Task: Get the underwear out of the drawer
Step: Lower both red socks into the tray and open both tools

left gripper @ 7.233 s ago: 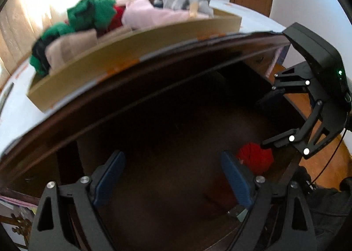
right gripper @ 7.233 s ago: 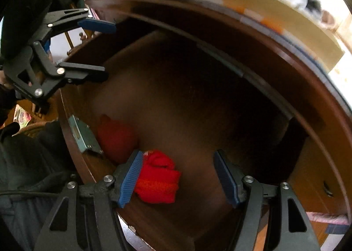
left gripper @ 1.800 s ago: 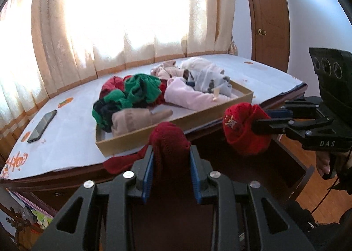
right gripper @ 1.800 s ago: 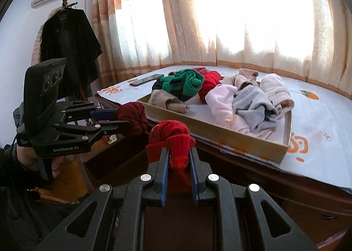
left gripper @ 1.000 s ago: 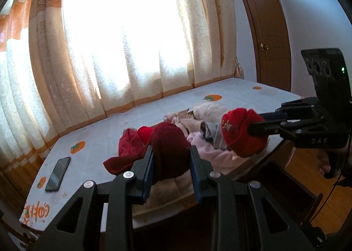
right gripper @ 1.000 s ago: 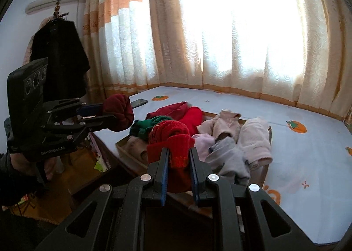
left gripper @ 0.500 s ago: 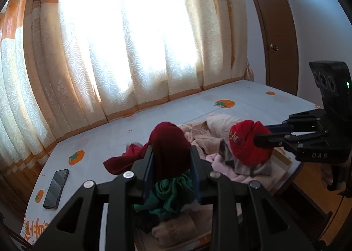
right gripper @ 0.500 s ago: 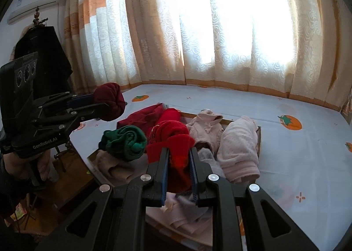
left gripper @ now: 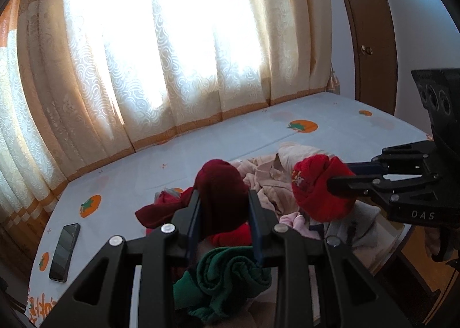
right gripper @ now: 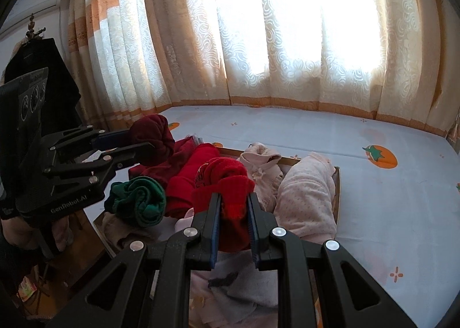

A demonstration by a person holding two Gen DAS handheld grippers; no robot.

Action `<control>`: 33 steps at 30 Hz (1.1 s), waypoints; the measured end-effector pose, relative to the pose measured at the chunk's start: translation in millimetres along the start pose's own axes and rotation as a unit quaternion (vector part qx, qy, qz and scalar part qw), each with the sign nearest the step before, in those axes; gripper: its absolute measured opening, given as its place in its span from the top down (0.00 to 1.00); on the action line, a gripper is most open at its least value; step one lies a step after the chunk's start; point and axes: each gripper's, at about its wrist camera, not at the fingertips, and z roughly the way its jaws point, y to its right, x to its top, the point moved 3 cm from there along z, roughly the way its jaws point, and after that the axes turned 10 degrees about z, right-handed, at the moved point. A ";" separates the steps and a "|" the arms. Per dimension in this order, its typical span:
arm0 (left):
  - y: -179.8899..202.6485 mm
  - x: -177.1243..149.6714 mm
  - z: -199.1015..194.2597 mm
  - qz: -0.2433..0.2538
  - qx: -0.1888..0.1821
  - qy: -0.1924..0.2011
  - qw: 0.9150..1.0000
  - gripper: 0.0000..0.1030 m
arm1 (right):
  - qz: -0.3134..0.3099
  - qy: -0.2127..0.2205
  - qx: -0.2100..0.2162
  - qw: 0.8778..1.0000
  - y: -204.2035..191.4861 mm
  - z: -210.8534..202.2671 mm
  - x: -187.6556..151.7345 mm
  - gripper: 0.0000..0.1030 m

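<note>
My left gripper (left gripper: 224, 198) is shut on dark red underwear (left gripper: 221, 184), held above the wooden tray (right gripper: 337, 184) of rolled clothes; it also shows in the right wrist view (right gripper: 152, 138). My right gripper (right gripper: 234, 198) is shut on bright red underwear (right gripper: 227, 181) with a small print, also above the tray; it shows at the right of the left wrist view (left gripper: 316, 187). The drawer is out of view below.
The tray holds green (right gripper: 138, 201), red (right gripper: 187, 184), pink (right gripper: 307, 196) and grey (right gripper: 235, 285) rolled garments on a pale blue cloth (right gripper: 388, 213) with orange prints. A black phone (left gripper: 64, 252) lies at the left. Curtains stand behind, a dark coat (right gripper: 43, 84) hangs at left.
Both grippers have moved forward and a little lower over the tray with their underwear. Seven seconds ago both were open inside the drawer.
</note>
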 end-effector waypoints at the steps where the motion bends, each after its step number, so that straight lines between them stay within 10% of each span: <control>1: 0.7 -0.5 2.5 -0.001 -0.001 -0.003 1.000 0.72 | 0.001 -0.002 0.000 1.000 0.6 1.9 0.3 0.81; 19: 26.7 -19.8 35.0 0.033 -0.014 -0.051 0.998 0.40 | 0.021 -0.055 -0.030 0.998 24.8 39.1 -13.9 0.79; 26: 24.5 -13.9 21.2 0.033 0.001 -0.035 0.999 0.26 | 0.026 -0.025 -0.027 0.999 19.7 24.0 -11.0 0.40; 33: 21.0 -8.5 -6.3 0.019 0.003 -0.004 1.000 0.19 | 0.022 -0.004 -0.030 0.999 8.9 2.7 -14.1 0.35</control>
